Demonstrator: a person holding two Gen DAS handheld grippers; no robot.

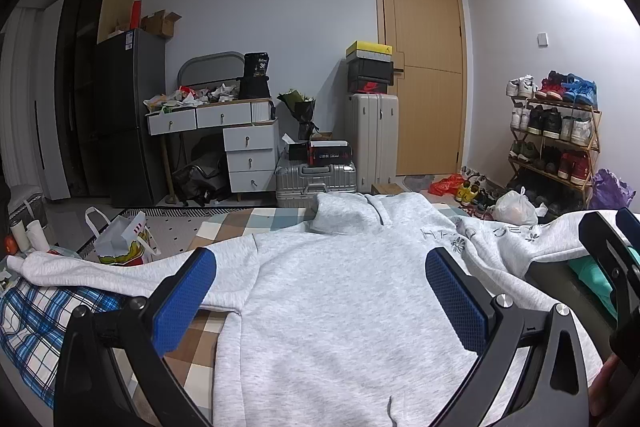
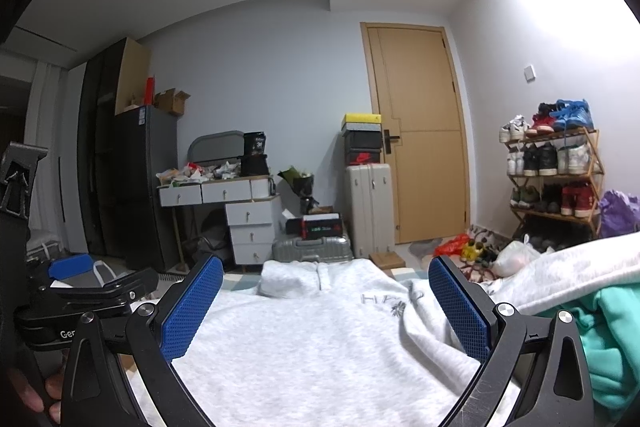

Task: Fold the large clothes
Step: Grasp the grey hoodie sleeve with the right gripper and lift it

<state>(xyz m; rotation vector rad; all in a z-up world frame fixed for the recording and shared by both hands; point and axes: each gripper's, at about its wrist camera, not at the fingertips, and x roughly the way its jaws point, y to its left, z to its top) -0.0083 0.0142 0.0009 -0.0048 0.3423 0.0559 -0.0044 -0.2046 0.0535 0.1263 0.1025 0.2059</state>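
A light grey hooded sweatshirt point(image 1: 340, 287) lies flat on the checkered bed cover point(image 1: 200, 339), hood point(image 1: 344, 213) at the far end. Its left sleeve point(image 1: 112, 273) stretches out left; the right sleeve point(image 1: 516, 239) with grey lettering lies folded across the chest. My left gripper point(image 1: 320, 301) hovers open over the body, blue pads point(image 1: 182, 303) wide apart, nothing between them. My right gripper point(image 2: 326, 307) is open too, above the same sweatshirt point(image 2: 320, 339). At the right edge of the left wrist view stands the right gripper point(image 1: 612, 259); at the left edge of the right wrist view, the left gripper point(image 2: 76, 279).
A teal garment point(image 2: 608, 335) lies at the right beside the sweatshirt. A blue plaid cloth point(image 1: 36, 315) sits at the left. Beyond the bed stand suitcases point(image 1: 316, 179), a white drawer desk point(image 1: 236, 143), a shoe rack point(image 1: 556, 143) and a wooden door point(image 1: 424, 67).
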